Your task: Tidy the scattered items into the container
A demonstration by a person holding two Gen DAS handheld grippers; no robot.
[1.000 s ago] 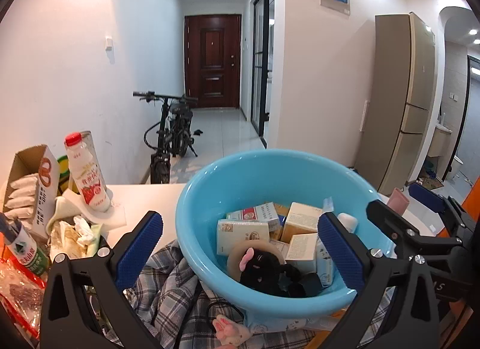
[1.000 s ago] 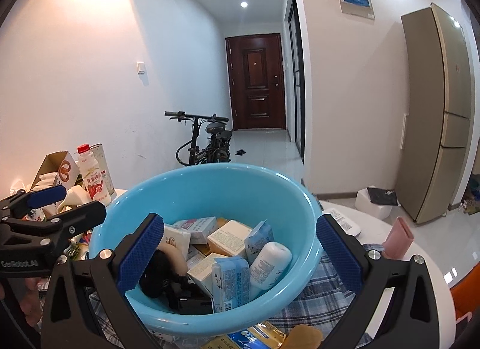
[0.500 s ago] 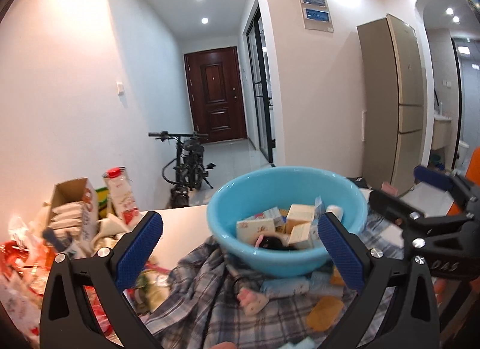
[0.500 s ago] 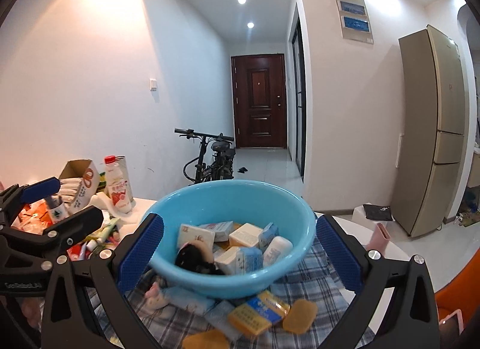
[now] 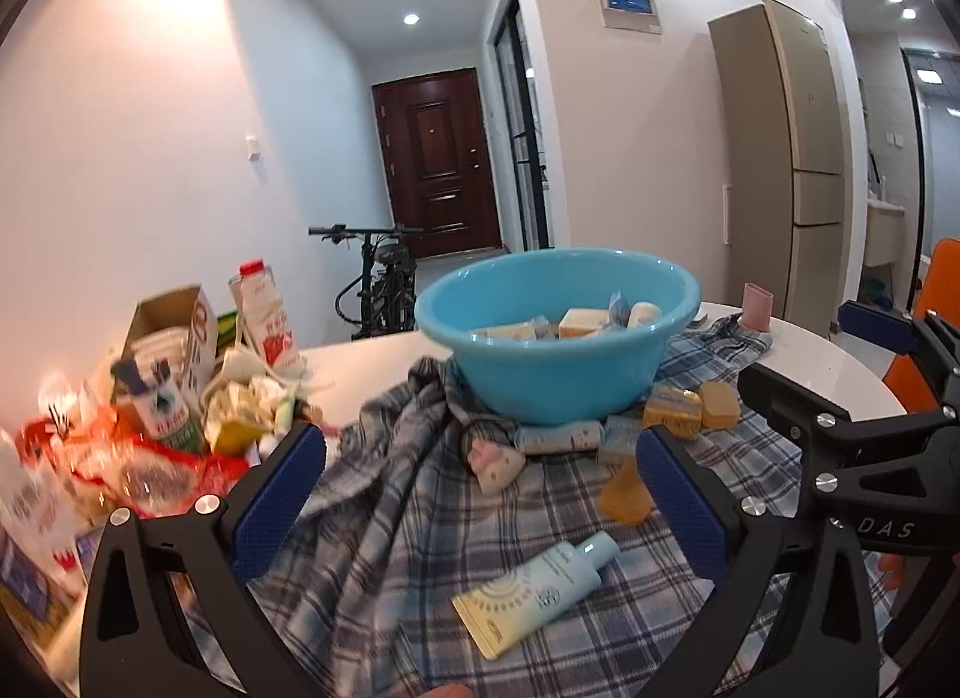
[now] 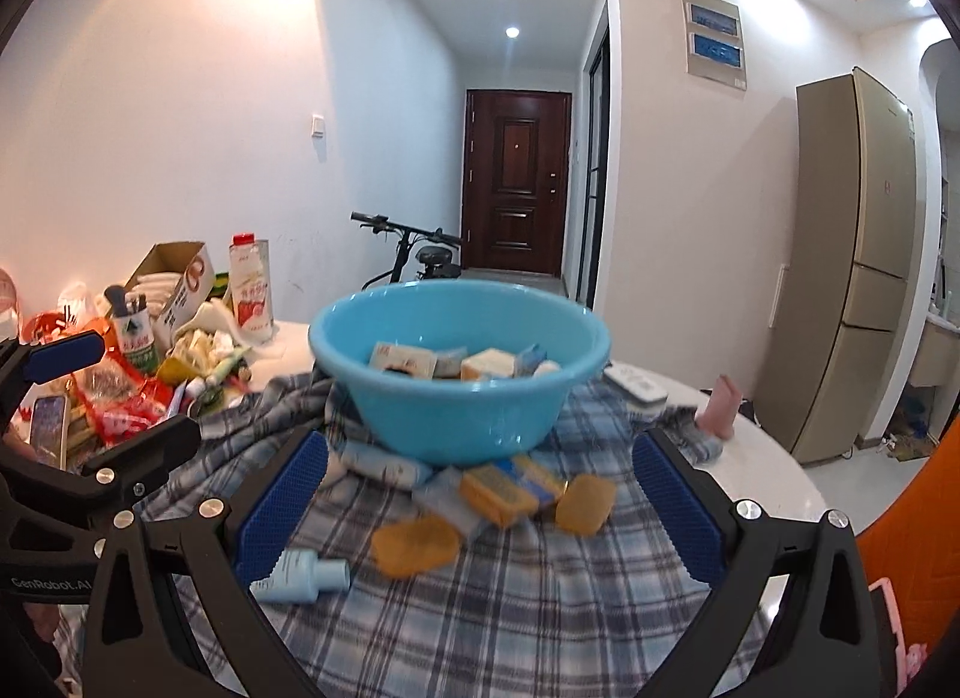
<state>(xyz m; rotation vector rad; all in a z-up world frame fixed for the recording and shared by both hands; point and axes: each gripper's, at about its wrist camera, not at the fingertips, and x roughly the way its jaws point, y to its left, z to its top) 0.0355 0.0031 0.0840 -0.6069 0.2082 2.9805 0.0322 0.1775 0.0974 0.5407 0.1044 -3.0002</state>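
Both the left gripper (image 5: 480, 494) and right gripper (image 6: 480, 494) are spread wide, empty, above the near edge of the checked cloth (image 5: 384, 548). The blue bowl (image 5: 558, 338) stands mid-cloth, with boxes inside. A tube (image 5: 534, 590) lies on open cloth nearest the grippers, long axis diagonal, cap pointing toward the bowl. Clutter crowds the table's left edge.

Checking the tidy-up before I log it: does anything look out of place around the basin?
Yes. The blue basin holds boxes, but a lotion tube, yellow packets and amber soap bars lie loose on the rumpled plaid cloth before it.
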